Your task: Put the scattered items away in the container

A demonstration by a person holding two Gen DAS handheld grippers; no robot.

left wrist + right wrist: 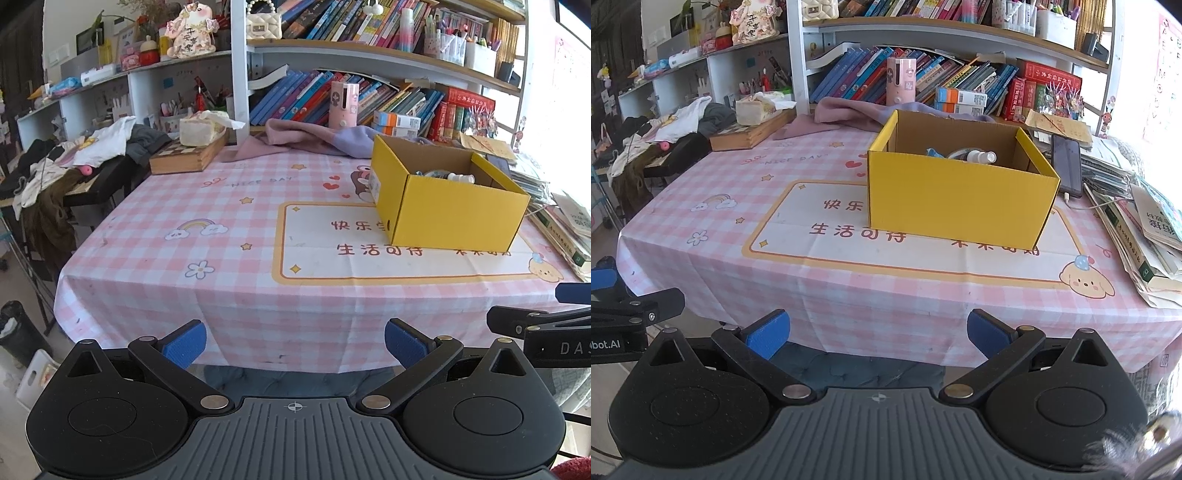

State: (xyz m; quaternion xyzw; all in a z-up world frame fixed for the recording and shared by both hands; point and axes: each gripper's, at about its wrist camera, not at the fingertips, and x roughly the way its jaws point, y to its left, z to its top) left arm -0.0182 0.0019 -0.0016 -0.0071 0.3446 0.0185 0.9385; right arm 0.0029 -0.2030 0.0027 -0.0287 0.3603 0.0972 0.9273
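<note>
While both grippers gape, yellow box (960,199) well ahead of right gripper (879,334), items inside.

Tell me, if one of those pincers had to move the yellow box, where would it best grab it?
Probably the top edge of a side wall. The yellow box is open-topped and far wider than the spread fingers of the right gripper, so only a thin cardboard wall fits between them. Come from above, one finger inside, one outside, on the near wall, away from the spray bottle inside.

Bright daylight from right, glare there; fisheye-curved edges; focus sharp.
</note>
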